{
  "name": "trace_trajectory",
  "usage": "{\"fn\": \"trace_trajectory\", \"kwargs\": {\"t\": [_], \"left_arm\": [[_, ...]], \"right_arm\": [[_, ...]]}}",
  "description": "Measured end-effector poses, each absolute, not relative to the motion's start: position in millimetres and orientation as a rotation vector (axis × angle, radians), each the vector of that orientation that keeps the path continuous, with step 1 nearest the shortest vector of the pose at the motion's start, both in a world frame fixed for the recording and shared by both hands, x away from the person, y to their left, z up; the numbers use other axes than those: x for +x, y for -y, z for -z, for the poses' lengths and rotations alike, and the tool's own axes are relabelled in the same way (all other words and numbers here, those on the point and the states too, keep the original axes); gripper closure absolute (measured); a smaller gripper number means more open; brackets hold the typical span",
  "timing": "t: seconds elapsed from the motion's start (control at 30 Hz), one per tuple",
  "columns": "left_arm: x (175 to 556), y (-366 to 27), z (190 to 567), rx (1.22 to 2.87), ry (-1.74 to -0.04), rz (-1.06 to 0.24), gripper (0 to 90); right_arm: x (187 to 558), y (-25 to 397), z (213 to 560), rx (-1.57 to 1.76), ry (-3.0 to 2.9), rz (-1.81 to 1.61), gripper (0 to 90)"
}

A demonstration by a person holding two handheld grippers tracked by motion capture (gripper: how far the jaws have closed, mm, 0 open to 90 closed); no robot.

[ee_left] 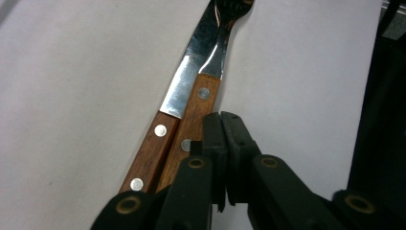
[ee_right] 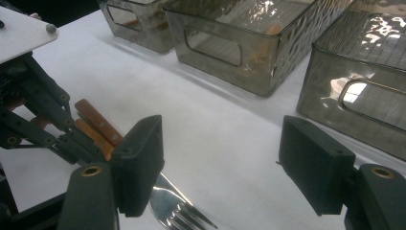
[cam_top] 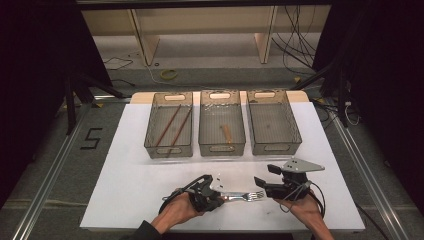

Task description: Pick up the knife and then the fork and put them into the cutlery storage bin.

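Observation:
A fork and a knife, both with riveted wooden handles, lie side by side on the white table top. My left gripper is shut, its jaws pressed together with nothing between them, just right of the fork's handle. In the high view the left gripper sits at the handle end of the fork. My right gripper is open above the tine end. Its wide-apart jaws frame the fork's tines, and the wooden handles lie beyond, by the left gripper.
Three smoky clear bins stand in a row at the back. The left bin holds two chopsticks, the middle bin a wooden-handled piece, and the right bin looks bare. Cables lie on the floor beyond.

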State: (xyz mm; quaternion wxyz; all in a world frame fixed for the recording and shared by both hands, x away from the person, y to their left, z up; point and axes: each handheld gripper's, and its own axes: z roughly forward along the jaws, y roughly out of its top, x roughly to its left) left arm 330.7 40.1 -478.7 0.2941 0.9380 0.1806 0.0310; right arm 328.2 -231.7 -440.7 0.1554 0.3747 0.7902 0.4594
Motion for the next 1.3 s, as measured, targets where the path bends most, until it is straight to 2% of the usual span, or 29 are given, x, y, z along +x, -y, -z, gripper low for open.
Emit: {"fn": "trace_trajectory", "kwargs": {"t": [0.33, 0.67, 1.03, 1.3], "left_arm": [[340, -64, 456, 2.445, -0.493, -0.079, 58.7], [344, -75, 455, 2.506, -0.515, -0.062, 40.7], [358, -91, 455, 2.524, -0.591, -0.155, 40.5], [367, -94, 463, 2.576, -0.601, -0.146, 42.2]], "right_arm": [[328, 233, 440, 1.074, -2.258, -1.322, 32.8], [328, 233, 440, 1.074, -2.257, -1.322, 32.8], [328, 232, 440, 1.074, -2.26, -1.321, 32.8], [329, 232, 440, 1.074, -2.26, -1.325, 32.8]]}}
